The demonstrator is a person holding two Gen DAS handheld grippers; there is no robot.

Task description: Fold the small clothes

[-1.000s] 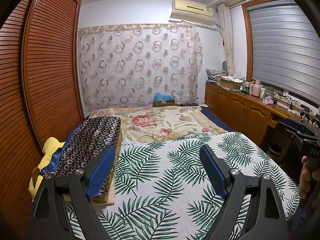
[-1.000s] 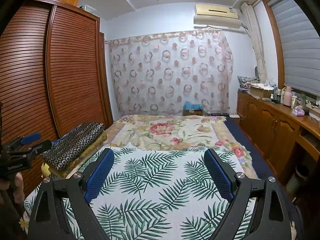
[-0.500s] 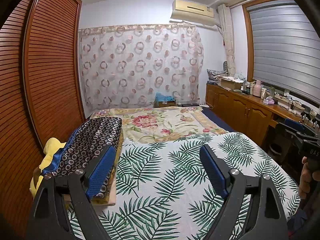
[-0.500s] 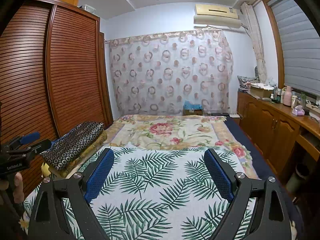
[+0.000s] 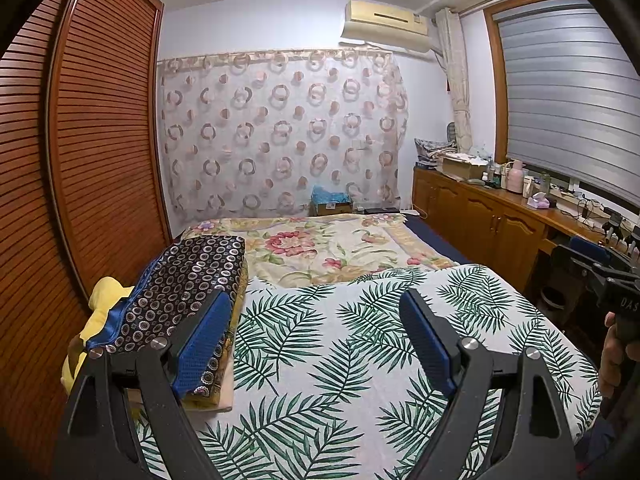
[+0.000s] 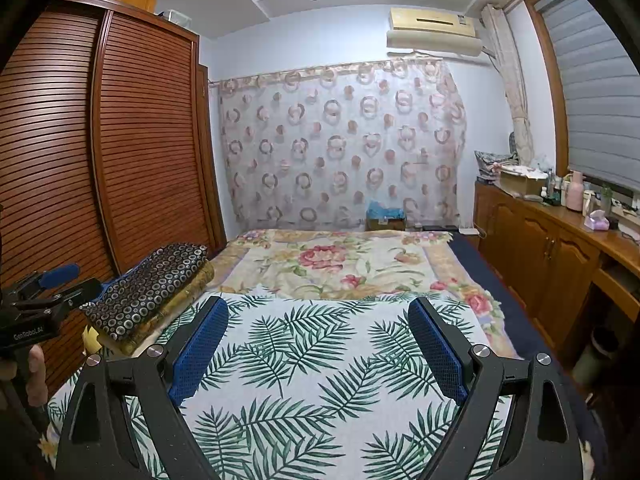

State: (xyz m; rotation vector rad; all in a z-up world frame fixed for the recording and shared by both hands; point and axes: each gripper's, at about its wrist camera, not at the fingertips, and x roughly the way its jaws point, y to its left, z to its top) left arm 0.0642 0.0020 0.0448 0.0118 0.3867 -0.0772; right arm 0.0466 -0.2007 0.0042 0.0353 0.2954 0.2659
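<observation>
While both grippers hang spread and empty over the palm-leaf sheet (image 5: 320,340), left gripper (image 5: 316,344) and right gripper (image 6: 320,344) show blue ribbed pads. Folded clothes (image 5: 180,280), dark ring-dot fabric on top of the stack, sit at the bed's left edge beside the slatted wardrobe (image 5: 100,140). Floral blanket (image 6: 340,264) lies beyond.

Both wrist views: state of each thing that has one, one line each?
left gripper: open, nothing between its fingers.
right gripper: open, nothing between its fingers.
dark ring-print cloth: folded, top of the stack at the bed's left edge.
palm-leaf sheet: spread flat on the bed.
wardrobe doors: shut.
window blind: down.
ring-pattern curtain: drawn across the wall.
</observation>
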